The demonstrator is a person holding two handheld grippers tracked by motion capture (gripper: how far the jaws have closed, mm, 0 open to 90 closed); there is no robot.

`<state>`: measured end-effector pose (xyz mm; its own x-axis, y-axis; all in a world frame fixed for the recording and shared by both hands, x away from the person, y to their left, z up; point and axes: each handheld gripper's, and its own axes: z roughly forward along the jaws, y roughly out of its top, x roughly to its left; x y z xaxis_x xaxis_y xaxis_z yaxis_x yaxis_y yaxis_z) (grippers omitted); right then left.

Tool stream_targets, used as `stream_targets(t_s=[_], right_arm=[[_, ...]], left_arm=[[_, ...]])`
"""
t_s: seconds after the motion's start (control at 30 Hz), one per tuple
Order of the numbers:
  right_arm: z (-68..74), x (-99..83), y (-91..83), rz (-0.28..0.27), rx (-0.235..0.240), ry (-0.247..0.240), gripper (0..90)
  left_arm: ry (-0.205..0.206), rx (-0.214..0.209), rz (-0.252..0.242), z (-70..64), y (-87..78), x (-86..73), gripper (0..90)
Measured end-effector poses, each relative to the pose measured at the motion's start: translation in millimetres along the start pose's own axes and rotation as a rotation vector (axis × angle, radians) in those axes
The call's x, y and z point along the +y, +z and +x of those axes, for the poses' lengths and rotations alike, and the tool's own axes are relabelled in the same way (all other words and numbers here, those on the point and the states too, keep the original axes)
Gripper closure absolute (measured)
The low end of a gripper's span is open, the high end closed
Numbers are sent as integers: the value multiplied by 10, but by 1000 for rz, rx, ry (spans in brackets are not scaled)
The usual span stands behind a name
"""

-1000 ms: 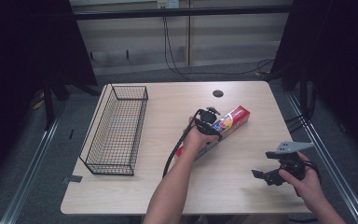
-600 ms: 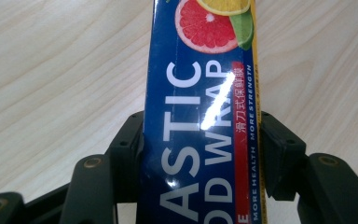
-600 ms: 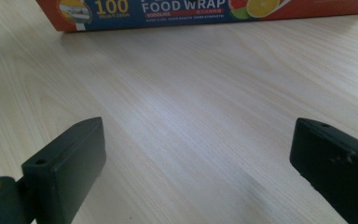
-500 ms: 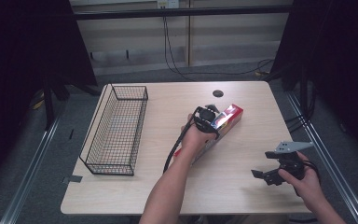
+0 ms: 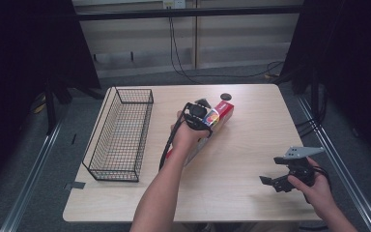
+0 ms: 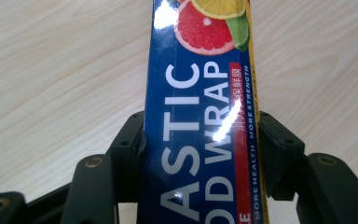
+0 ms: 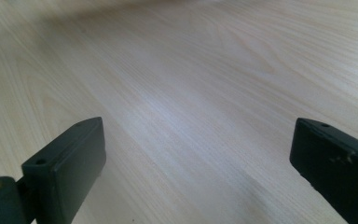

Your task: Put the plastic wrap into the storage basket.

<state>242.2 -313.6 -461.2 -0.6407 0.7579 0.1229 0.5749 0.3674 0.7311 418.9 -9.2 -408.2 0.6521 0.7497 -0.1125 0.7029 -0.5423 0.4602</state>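
A long plastic wrap box (image 5: 221,115), blue and red with citrus pictures, lies slantwise over the middle of the table (image 5: 251,145). My left gripper (image 5: 196,114) comes down on it from above and is shut across its width. In the left gripper view both black jaws press the long sides of the plastic wrap box (image 6: 200,70), with the left gripper (image 6: 200,140) holding it just above the wood. My right gripper (image 5: 276,182) hovers near the table's front right with its jaws wide apart. In its own view the right gripper (image 7: 198,154) has bare wood between the jaws.
A black wire basket (image 5: 121,133) stands along the table's left side. A small black round disc (image 5: 226,96) sits near the far edge, just behind the box. Cables run over the floor beyond the table.
The left gripper has carried the plastic wrap box a little to the left, toward the basket. The right gripper has stayed where it was.
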Motion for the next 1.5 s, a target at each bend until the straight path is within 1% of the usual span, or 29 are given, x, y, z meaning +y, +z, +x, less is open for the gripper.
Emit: stream_targets(t_s=[0.03,0.07,0.2,0.23,0.27,0.3,0.4,0.43,0.5,0.57,0.63,0.67,0.7,0.87,0.9,0.93,1.0,1.07,1.13,1.17,1.2,1.23,1.27,1.3,1.37,1.4,1.43,1.47,1.5], right_arm=[[1,0,-2,0,0,4,34],[1,-1,-2,0,0,4,34],[3,-2,0,5,4,3,34],[2,-3,3,4,2,0,34],[2,-3,2,4,2,1,34],[5,-2,2,1,3,6,34],[8,-2,-1,2,2,9,34],[7,-3,1,2,2,7,34],[7,-2,5,0,1,5,34],[8,-2,8,0,2,0,34],[10,-1,7,-1,2,3,34],[13,-1,4,0,-2,7,34],[12,-1,5,-2,0,6,34],[14,-2,10,-3,6,-1,34],[16,-2,8,-2,6,0,34],[18,-2,6,0,3,0,34],[20,-3,8,1,4,-1,34],[25,-4,11,4,4,-2,34],[25,-2,13,4,5,-5,34],[26,-2,15,4,6,-6,34],[25,-1,17,2,7,-9,34],[27,0,18,2,7,-8,34],[27,1,18,1,7,-8,34],[29,1,20,1,4,-9,34],[32,0,21,3,3,-8,34],[33,0,22,2,4,-9,34],[35,1,22,2,3,-11,34],[35,1,22,2,3,-11,34],[36,1,21,2,3,-10,34]], left_arm=[[-5,5,-1,12,-22,-7,436],[0,16,6,28,-49,-11,437],[-27,26,12,77,-132,-29,436],[-24,30,7,98,-156,-32,437],[-31,27,8,112,-174,-37,437],[-26,35,12,125,-197,-40,437],[-31,38,15,162,-256,-55,437],[-47,47,5,167,-270,-62,437],[-46,52,7,202,-320,-67,437],[-64,55,4,223,-358,-75,437],[-56,67,9,247,-404,-78,437],[-76,63,6,248,-421,-84,437],[-73,69,6,265,-442,-88,437],[-97,79,1,313,-527,-118,436],[-93,83,2,330,-546,-126,436],[-107,87,-2,334,-555,-138,436],[-118,87,-5,360,-577,-162,436],[-111,90,-1,393,-602,-187,436],[-133,94,-2,411,-621,-214,436],[-131,99,-4,427,-634,-227,436],[-138,101,-3,439,-647,-241,436],[-134,103,-4,451,-660,-248,435],[-151,104,-7,458,-676,-264,435],[-156,102,-4,470,-697,-276,435],[-167,111,-13,486,-728,-299,435],[-159,115,-14,504,-749,-308,435],[-173,116,-16,507,-768,-320,435],[-173,115,-13,518,-787,-328,435],[-184,118,-22,526,-808,-339,435]])
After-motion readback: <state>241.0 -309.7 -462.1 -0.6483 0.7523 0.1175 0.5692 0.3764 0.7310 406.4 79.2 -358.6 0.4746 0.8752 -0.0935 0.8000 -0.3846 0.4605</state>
